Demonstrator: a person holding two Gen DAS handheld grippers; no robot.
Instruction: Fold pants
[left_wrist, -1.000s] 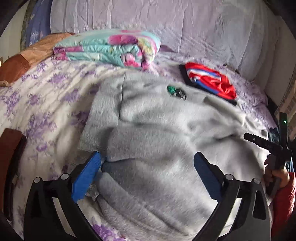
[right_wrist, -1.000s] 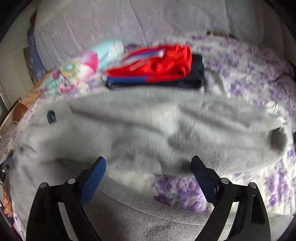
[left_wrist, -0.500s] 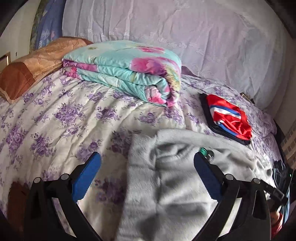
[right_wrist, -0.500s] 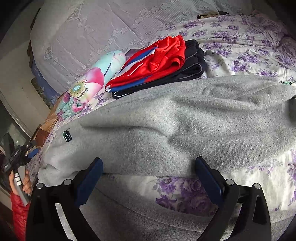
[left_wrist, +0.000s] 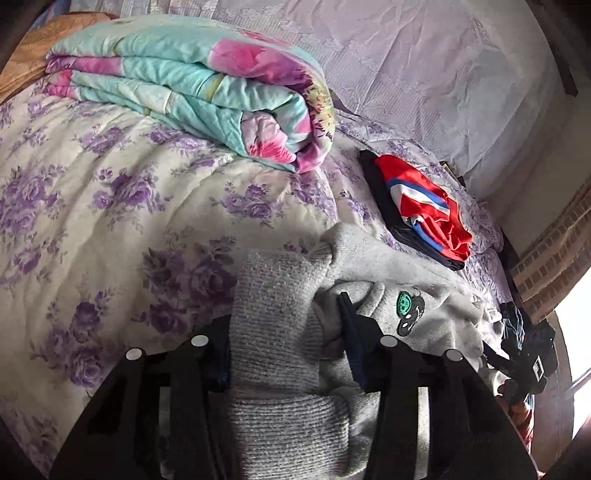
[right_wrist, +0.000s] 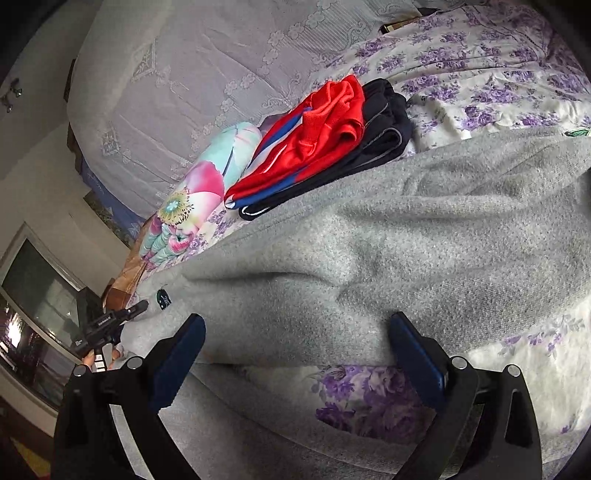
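The grey pants (right_wrist: 369, 251) lie spread across the near part of the floral bedspread (left_wrist: 110, 206), one end bunched at the left where the ribbed waistband (left_wrist: 273, 321) stands up between the fingers of the left gripper (left_wrist: 284, 332). Its jaws are closing on that band, with the thick knit already filling the gap between them. The main risk, as I judge it, is a shallow or uneven bite: the band is doubled and lumpy, so the pads could catch only the top layer and let the rest sag or slip free once lifted, dragging the fold askew. The right gripper (right_wrist: 295, 350) is spread wide with the near edge of the pants between its fingers but not pinched; if only one end is carried, the long cloth could twist. Beyond the pants, the folded floral quilt (left_wrist: 192, 88) sits far left, well apart, and a red-and-blue garment (right_wrist: 314, 147) on a dark folded one (right_wrist: 384, 122) lies just beside the far edge, where a swept leg could snag or shove it. A small green patch (left_wrist: 404, 302) marks the pants near the waistband.
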